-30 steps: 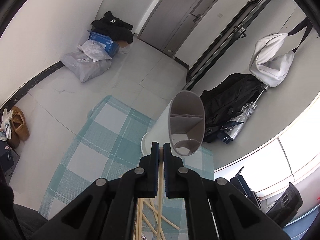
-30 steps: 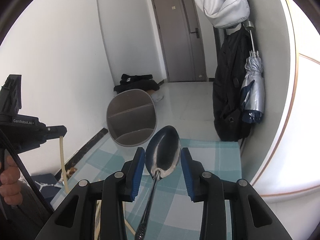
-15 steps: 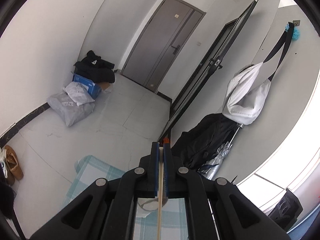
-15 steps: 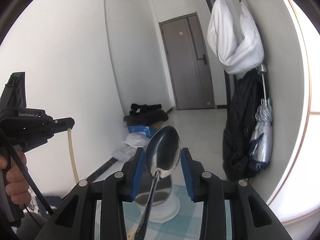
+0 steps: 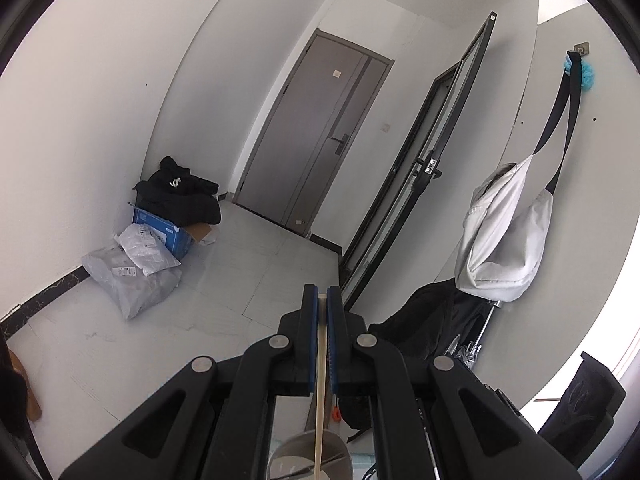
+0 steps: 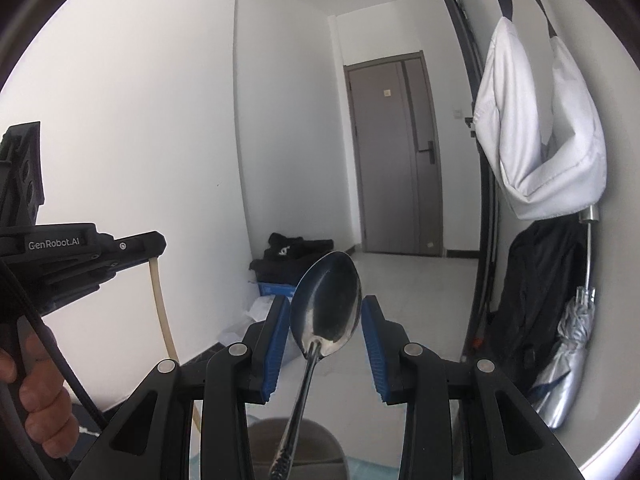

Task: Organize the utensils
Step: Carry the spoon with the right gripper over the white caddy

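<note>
left hand-held gripper (image 5: 322,312) clamps pale wooden chopstick (image 5: 319,400); right hand-held gripper (image 6: 325,344) grips shiny metal spoon (image 6: 325,312) by bowl. both raised above grey utensil holder (image 6: 296,448). next: lower both in.

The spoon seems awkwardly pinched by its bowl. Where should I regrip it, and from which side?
Take the spoon by its slim handle just under the bowl, coming in level from the side. It hangs bowl-up in the right gripper, so that straight stretch is bare; the rounded bowl edges could slip.

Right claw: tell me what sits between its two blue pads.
The spoon, bowl up between the right claw pads, handle hanging toward the grey holder. The right wrist view shows it.
</note>
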